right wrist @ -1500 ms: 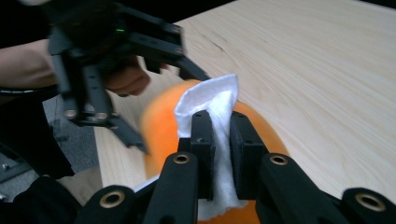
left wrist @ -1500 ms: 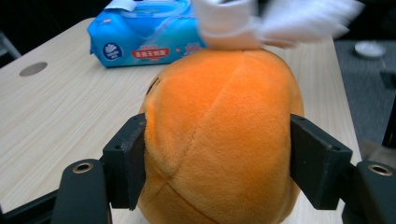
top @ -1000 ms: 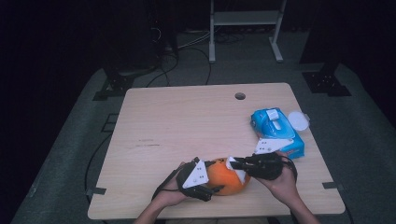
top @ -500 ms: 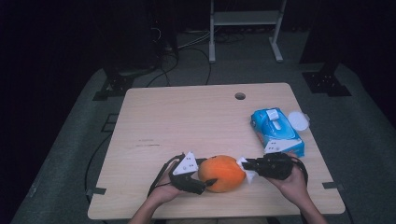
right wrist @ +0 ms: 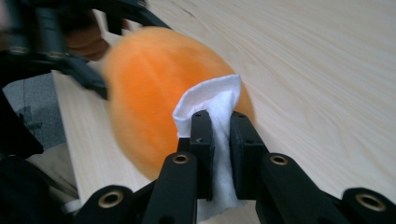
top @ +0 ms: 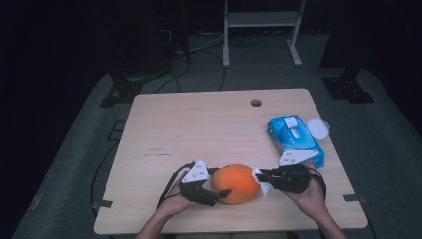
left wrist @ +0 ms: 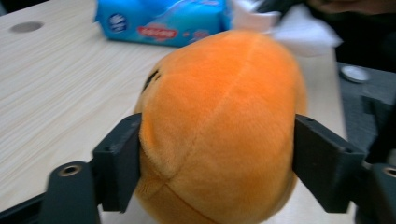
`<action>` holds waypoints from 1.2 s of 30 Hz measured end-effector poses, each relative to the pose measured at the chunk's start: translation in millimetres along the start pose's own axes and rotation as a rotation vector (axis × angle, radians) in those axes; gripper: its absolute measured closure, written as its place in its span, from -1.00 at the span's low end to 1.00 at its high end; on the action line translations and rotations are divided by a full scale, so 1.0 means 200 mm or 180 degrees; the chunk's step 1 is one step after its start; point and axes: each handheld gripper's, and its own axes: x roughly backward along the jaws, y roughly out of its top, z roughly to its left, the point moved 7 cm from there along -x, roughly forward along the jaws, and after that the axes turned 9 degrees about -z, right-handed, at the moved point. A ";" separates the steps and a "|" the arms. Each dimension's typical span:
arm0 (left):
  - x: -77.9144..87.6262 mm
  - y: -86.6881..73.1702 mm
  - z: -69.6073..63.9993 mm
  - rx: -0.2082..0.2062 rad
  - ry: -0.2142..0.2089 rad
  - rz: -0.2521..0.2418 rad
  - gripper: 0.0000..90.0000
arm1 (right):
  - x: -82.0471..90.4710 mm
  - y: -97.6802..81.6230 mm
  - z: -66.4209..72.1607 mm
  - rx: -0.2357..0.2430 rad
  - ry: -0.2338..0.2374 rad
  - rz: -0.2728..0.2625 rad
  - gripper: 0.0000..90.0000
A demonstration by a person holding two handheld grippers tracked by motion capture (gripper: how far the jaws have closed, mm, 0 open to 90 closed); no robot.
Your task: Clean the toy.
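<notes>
An orange plush toy (top: 235, 183) lies near the table's front edge. My left gripper (top: 219, 183) is shut on its left end. In the left gripper view both black pads (left wrist: 119, 168) press the plush toy (left wrist: 219, 116) from either side, and these jaws have just been opening a little with the toy still between them. My right gripper (top: 260, 175) is shut on a folded white wipe (top: 262, 185). In the right gripper view the wipe (right wrist: 212, 100) sticks up between the jaws (right wrist: 220, 135) and touches the plush toy's (right wrist: 149, 98) right end.
A blue pack of wet wipes (top: 294, 139) lies at the table's right side, with a round white lid (top: 318, 128) beside it. A cable hole (top: 256, 102) sits near the far edge. The wooden table (top: 199, 129) is bare in the middle and at the left.
The right gripper with the wipe has slid from over the plush toy to its right end. The left gripper has shifted slightly left, so more of the toy shows.
</notes>
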 end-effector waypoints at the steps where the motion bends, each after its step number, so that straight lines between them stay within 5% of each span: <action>1: 0.00 0.01 -0.01 0.0043 -0.0088 -0.0044 -0.52 | 0.01 -0.01 -0.02 -0.0066 -0.0007 0.0008 0.78; 2: 0.00 0.02 -0.02 0.0070 -0.0168 -0.0093 -0.52 | 0.01 -0.03 -0.04 -0.0060 -0.0052 0.0023 0.78; 5: -0.01 0.03 -0.02 0.0042 -0.0068 -0.0059 -0.42 | 0.02 -0.03 -0.05 -0.0082 -0.0091 0.0016 0.79; 11: -0.02 0.04 -0.02 0.0114 0.0063 -0.0056 -0.35 | 0.01 0.08 0.07 0.0056 0.0105 -0.0199 0.79; 14: -0.02 0.04 -0.01 0.0086 0.0022 -0.0073 -0.54 | 0.00 0.09 0.09 0.0190 0.0065 -0.0158 0.78; 17: -0.03 0.00 0.02 0.0189 -0.0026 -0.0076 -0.80 | 0.00 0.05 0.05 0.0051 0.0085 -0.0150 0.78; 20: -0.06 -0.03 0.01 0.0190 -0.0146 -0.0046 -0.81 | 0.01 0.03 0.01 -0.0035 0.0056 -0.0183 0.78; 22: -0.08 -0.03 -0.01 0.0085 -0.0140 -0.0052 -0.67 | 0.01 0.03 -0.01 -0.0080 0.0022 -0.0187 0.78; 27: -0.08 0.04 -0.03 0.0184 -0.0018 -0.0019 -0.41 | 0.02 0.08 0.01 -0.0069 0.0032 -0.0297 0.79; 29: -0.08 0.05 -0.04 0.0161 0.0013 -0.0030 -0.34 | 0.02 0.12 0.06 -0.0070 0.0225 -0.0424 0.79; 33: -0.06 0.09 -0.05 0.0136 0.0063 -0.0041 -0.28 | 0.01 0.16 0.12 0.0208 0.0181 -0.0370 0.79; 36: -0.02 0.13 -0.07 0.0173 0.0016 -0.0137 -0.29 | 0.02 0.15 0.09 0.0065 0.0200 -0.0449 0.79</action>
